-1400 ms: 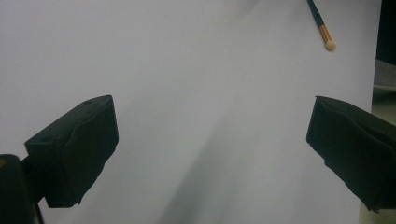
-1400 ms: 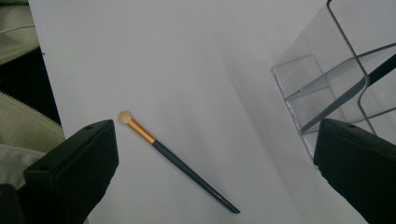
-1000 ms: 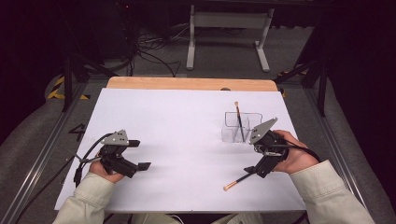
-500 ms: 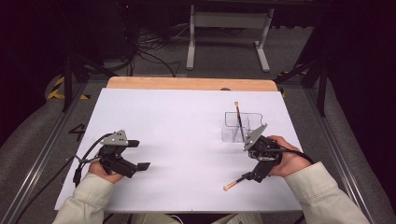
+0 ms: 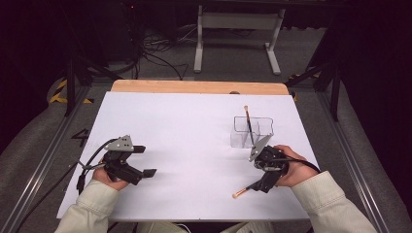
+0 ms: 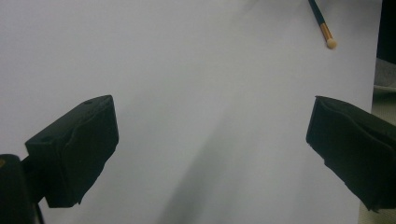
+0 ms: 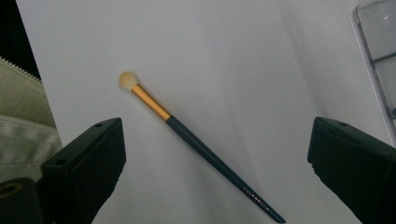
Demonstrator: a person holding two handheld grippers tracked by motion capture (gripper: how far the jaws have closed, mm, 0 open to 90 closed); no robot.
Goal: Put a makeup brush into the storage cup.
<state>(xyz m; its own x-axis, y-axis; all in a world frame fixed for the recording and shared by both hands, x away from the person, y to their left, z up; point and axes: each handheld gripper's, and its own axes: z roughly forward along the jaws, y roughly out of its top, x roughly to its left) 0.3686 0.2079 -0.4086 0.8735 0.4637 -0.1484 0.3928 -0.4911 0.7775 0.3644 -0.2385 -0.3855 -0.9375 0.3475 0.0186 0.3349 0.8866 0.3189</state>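
Note:
A make-up brush [image 5: 241,192] with a dark handle, gold ferrule and pale tip lies flat on the white table [image 5: 194,131] at the front right. My right gripper [image 5: 261,184] hangs just above its handle end. In the right gripper view the brush [image 7: 196,140] lies slantwise between the wide-apart jaws of the right gripper [image 7: 212,126], untouched. A clear holder [image 5: 251,132] behind it has a second brush [image 5: 248,121] standing in it. My left gripper [image 5: 144,160] rests open at the front left, and its jaws [image 6: 212,100] have nothing between them. The brush tip [image 6: 327,37] shows far off.
A bare wooden strip [image 5: 194,87] runs along the table's far edge. Beyond it are a metal stand [image 5: 238,29] and cables on the floor. A pale sleeve [image 7: 18,126] lies at the left of the right gripper view, and the holder's corner [image 7: 378,56] at the right.
My right gripper has moved down and toward the front edge, closer over the lying brush. The left gripper has stayed put.

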